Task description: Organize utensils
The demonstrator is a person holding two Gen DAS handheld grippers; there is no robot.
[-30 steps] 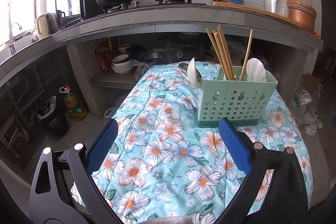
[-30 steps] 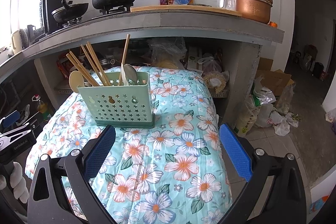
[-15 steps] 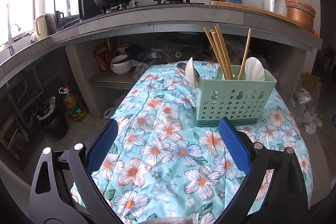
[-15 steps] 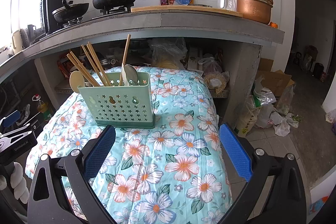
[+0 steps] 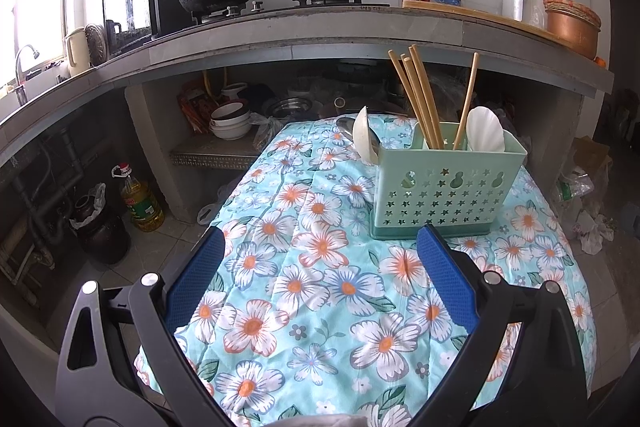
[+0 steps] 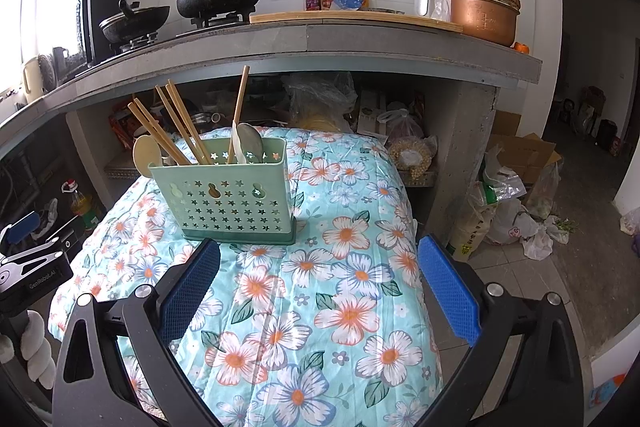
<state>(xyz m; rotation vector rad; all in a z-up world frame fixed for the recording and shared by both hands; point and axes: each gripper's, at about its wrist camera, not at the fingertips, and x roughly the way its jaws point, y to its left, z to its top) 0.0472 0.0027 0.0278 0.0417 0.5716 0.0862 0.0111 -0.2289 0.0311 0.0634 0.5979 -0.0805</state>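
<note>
Both claws (left (image 5: 320, 259), right (image 6: 318, 261)) remain spread, caddy (image 5: 444, 187) unmoved.

daylight pours in from the window (image 5: 36, 7), blown out white; under the counter (image 5: 320, 31) it's dim, sharp mid-frame, edges bending and vignetting black.
</note>
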